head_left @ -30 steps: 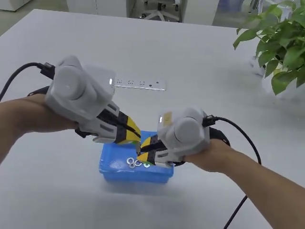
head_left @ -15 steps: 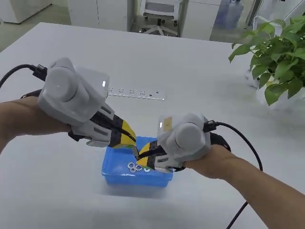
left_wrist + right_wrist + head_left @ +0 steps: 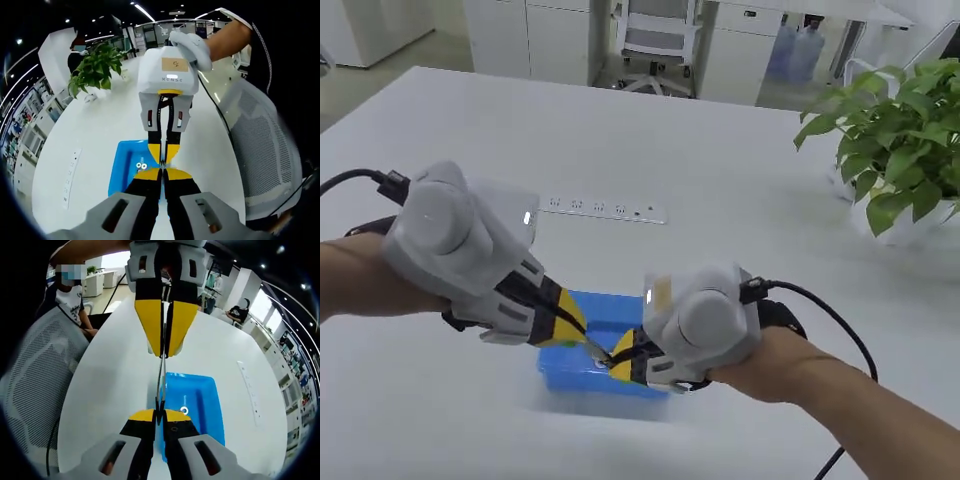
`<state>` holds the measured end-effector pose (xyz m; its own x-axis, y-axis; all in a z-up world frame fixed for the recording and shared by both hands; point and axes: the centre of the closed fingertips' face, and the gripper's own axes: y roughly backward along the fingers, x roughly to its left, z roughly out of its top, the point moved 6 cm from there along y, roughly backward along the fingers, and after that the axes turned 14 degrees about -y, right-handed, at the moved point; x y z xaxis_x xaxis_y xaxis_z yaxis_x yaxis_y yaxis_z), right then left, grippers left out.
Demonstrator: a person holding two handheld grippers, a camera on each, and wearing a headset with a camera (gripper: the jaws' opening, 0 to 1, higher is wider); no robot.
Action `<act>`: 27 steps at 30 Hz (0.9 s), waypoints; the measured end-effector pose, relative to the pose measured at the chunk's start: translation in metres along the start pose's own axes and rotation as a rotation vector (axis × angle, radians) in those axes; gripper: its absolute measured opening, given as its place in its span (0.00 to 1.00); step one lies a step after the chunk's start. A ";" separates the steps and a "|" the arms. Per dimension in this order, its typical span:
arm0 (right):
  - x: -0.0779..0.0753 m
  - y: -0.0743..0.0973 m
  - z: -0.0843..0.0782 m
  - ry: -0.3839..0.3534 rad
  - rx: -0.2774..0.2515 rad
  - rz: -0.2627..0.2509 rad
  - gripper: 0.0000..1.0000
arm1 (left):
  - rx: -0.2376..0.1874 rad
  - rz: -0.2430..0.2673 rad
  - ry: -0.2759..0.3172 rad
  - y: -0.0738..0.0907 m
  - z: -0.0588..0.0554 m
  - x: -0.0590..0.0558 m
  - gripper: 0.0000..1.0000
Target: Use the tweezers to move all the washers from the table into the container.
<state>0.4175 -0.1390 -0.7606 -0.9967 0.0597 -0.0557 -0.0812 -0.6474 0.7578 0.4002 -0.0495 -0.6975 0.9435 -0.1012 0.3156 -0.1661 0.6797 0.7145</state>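
A blue container (image 3: pixel 612 309) sits on the white table, and my two grippers meet tip to tip above it. Thin metal tweezers (image 3: pixel 161 374) run between them. My left gripper (image 3: pixel 576 333) is shut on the tweezers' body, and my right gripper (image 3: pixel 623 364) is shut at their pointed end. In the left gripper view my left gripper (image 3: pixel 162 173) faces the right one over the container (image 3: pixel 122 167), where two washers (image 3: pixel 141 165) lie. In the right gripper view my right gripper (image 3: pixel 156 415) is beside one washer (image 3: pixel 184 410) in the container (image 3: pixel 202 392).
A white power strip (image 3: pixel 603 209) lies on the table beyond the container. A potted plant (image 3: pixel 895 150) stands at the right edge. An office chair (image 3: pixel 655 35) is past the far edge. A black cable (image 3: pixel 830 315) trails from the right gripper.
The head camera has tilted up, so the table sits lower in view. Both grippers stayed tip to tip over the container and now cover the washers in the head view.
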 end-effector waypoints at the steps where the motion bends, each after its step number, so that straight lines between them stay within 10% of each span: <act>1: 0.001 0.000 -0.001 0.002 0.007 0.002 0.06 | 0.013 -0.008 -0.004 -0.002 -0.002 -0.003 0.06; 27: 0.026 -0.010 -0.019 0.037 0.075 0.044 0.06 | 0.152 -0.103 -0.003 -0.033 -0.044 -0.040 0.06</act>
<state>0.3921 -0.1453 -0.7817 -0.9990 0.0037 -0.0439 -0.0376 -0.5903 0.8063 0.3804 -0.0361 -0.7613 0.9570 -0.1667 0.2373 -0.1101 0.5481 0.8291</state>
